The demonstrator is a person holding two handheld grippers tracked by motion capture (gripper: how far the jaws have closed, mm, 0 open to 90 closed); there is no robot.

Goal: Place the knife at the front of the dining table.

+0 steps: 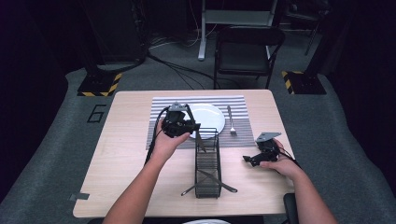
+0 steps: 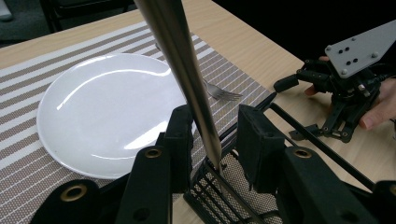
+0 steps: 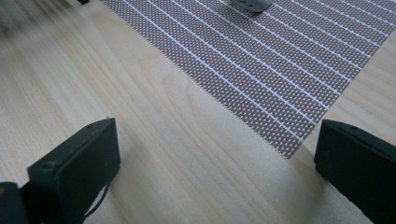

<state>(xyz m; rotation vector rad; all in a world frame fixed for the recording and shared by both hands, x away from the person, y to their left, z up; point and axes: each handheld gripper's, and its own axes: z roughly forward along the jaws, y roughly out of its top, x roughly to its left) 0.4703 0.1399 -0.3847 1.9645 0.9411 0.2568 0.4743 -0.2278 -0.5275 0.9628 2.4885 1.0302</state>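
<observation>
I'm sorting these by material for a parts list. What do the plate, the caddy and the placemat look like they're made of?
Plate: glossy white, probably glazed ceramic, though melamine could look the same; it shows bright reflections.
Caddy: thin black wire, likely coated metal; it is an open grid of rods.
Placemat: woven, seemingly vinyl or fabric mesh; fine dotted weave with pale stripes, matte.

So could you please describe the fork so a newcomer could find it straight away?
Find the striped placemat at the table's far side, then the white plate on it. The fork lies flat just right of the plate, the one utensil outside the black wire rack.
</observation>
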